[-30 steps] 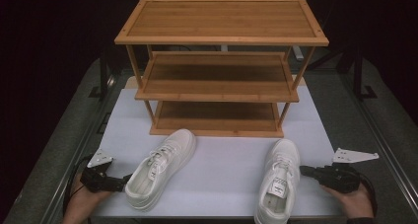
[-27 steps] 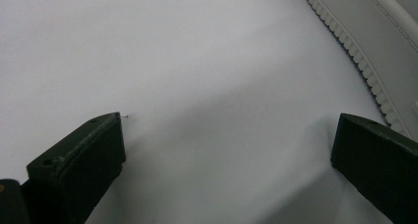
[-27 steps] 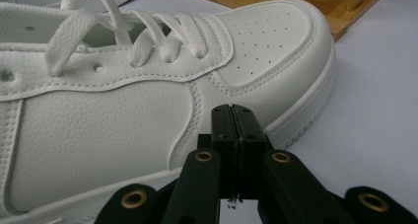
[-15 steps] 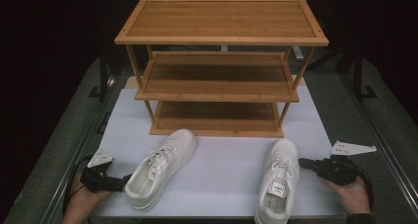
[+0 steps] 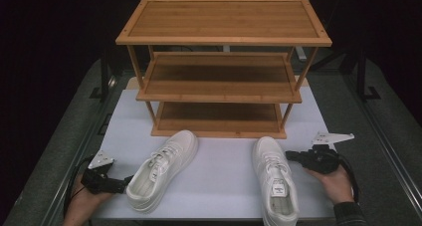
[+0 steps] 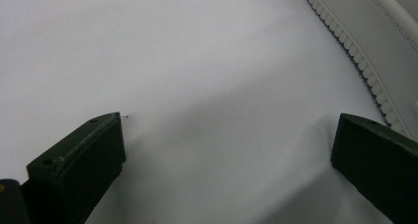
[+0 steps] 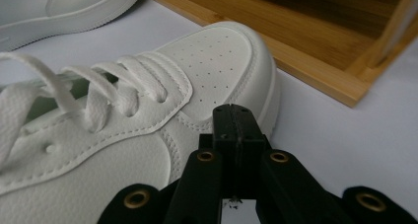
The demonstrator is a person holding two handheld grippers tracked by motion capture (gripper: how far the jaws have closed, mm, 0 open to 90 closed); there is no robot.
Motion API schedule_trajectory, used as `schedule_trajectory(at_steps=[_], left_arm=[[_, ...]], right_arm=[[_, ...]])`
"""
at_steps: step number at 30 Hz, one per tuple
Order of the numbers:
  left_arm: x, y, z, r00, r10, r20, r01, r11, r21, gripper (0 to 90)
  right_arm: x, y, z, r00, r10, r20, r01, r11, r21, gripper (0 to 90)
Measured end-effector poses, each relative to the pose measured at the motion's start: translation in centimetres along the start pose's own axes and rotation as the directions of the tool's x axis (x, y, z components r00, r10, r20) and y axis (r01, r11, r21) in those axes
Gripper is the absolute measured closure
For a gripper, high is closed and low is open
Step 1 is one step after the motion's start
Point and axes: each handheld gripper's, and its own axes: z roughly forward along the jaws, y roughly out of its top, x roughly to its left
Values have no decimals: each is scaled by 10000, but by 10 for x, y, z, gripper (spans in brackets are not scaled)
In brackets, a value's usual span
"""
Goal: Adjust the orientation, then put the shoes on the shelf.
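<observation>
Claws: two, left claw (image 5: 124, 185), right claw (image 5: 291, 156); shoes: two; rack (image 5: 224, 66): one

The right shoe's (image 5: 275, 183) heel is cut off by the high view's bottom edge

Dark-curtained recording studio: white table (image 5: 224, 171), handheld grippers.
</observation>
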Motion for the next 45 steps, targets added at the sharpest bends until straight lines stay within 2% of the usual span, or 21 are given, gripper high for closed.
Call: schedule_trajectory(at_steps=[10, 21, 25, 29, 31, 33, 35, 36, 40, 42, 45], left_arm=[[0, 0, 0, 10000, -5, 7, 5, 10000, 11, 0], [0, 0, 0, 10000, -5, 6, 5, 10000, 21, 0], [0, 0, 0, 10000, 5, 13, -5, 10000, 27, 0], [0, 2, 0, 10000, -51, 70, 50, 10000, 28, 0], [0, 4, -2, 9995, -67, 302, 66, 10000, 25, 0], [-1, 7, -4, 9993, -5, 362, 9, 9999, -102, 0], [-1, 11, -9, 9985, -4, 540, 17, 9997, -238, 17], [-2, 12, -11, 9982, -24, 601, 45, 9994, -348, 54], [-4, 19, -25, 9963, -13, 865, 88, 9962, -867, 85], [-6, 24, -32, 9954, 56, 957, 56, 9932, -1161, 131], [-10, 30, -42, 9922, 74, 1243, 131, 9864, -1638, 150]], right_arm=[[9, 17, 24, 9990, -338, -289, 344, 9992, 189, 897], [17, 26, 36, 9972, -595, -447, 611, 9976, 337, 895], [16, 24, 32, 9984, -437, -347, 446, 9987, 259, 836], [17, 23, 24, 9999, -78, -136, 79, 9999, 73, 644], [17, 22, 19, 10000, 71, -16, -71, 10000, 52, 548], [18, 20, 15, 9999, 130, 91, -130, 9999, 48, 493], [19, 17, 10, 9996, 260, 103, -261, 9996, 54, 463], [20, 16, 6, 9996, 261, 128, -261, 9997, -10, 439], [23, 14, -8, 9994, 280, 192, -274, 9991, -319, 422], [26, 13, -15, 9995, 234, 220, -223, 9985, -494, 416], [32, 11, -23, 9996, 209, 214, -194, 9973, -711, 413]])
